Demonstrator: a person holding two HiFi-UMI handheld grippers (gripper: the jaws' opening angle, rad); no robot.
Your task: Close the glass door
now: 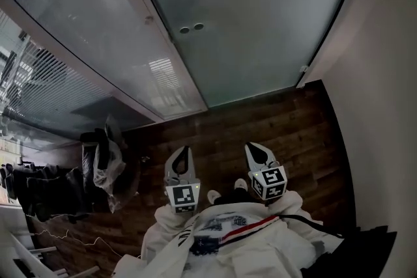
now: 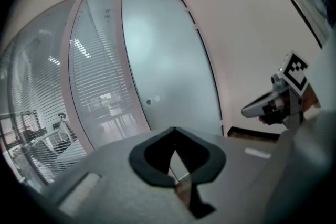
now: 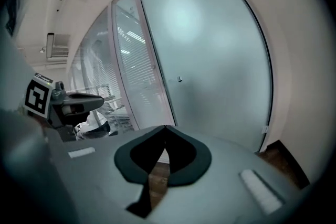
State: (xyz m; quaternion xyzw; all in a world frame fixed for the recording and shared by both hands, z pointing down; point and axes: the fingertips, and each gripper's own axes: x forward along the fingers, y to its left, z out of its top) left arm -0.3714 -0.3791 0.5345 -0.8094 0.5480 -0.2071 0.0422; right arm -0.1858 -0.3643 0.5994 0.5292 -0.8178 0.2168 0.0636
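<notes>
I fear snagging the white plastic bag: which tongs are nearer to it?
Left. In the head view the left tongs are just right of the white plastic bag; the right tongs are farther right.

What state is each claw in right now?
Left claw: closed, holding nothing.
Right claw: closed, holding nothing.

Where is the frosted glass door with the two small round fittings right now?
In the head view the frosted glass door fills the upper centre, between the glass partition with blinds at left and the white wall at right.
</notes>
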